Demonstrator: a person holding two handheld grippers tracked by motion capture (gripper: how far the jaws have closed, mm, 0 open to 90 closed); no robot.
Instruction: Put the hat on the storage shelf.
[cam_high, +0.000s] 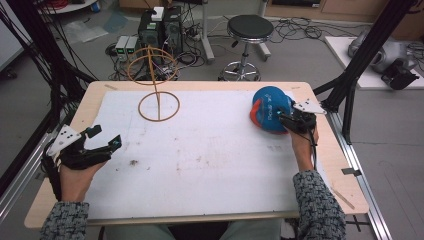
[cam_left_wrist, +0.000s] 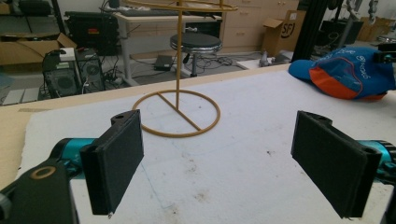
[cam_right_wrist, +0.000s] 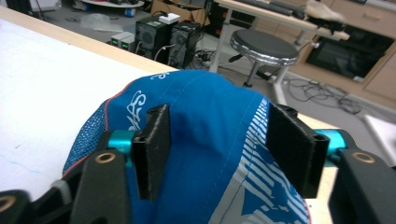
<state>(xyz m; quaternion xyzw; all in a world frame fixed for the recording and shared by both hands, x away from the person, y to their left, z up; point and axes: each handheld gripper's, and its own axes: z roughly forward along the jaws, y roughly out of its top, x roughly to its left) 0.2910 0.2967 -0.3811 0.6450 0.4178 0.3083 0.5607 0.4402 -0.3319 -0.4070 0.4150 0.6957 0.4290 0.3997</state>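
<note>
A blue cap (cam_high: 267, 107) with an orange brim lies at the right far side of the white mat (cam_high: 200, 165). My right gripper (cam_high: 283, 119) reaches onto it from the near side. In the right gripper view the jaws (cam_right_wrist: 219, 114) straddle the cap's smooth crown (cam_right_wrist: 215, 154), one pad on each side, and the fabric between them shows no pinch. My left gripper (cam_high: 106, 136) rests at the table's left edge, open and empty. Its view shows wide-apart pads (cam_left_wrist: 219, 140), the cap (cam_left_wrist: 350, 70) far right and a tan wire stand (cam_left_wrist: 178, 70) ahead.
The wire stand's base ring (cam_high: 159, 106) sits at the mat's far middle, its upper ring (cam_high: 152, 65) above the table's far edge. Beyond the table are a black stool (cam_high: 249, 30), computer towers (cam_high: 160, 30) and floor cables. Black frame posts (cam_high: 350, 75) stand at the right.
</note>
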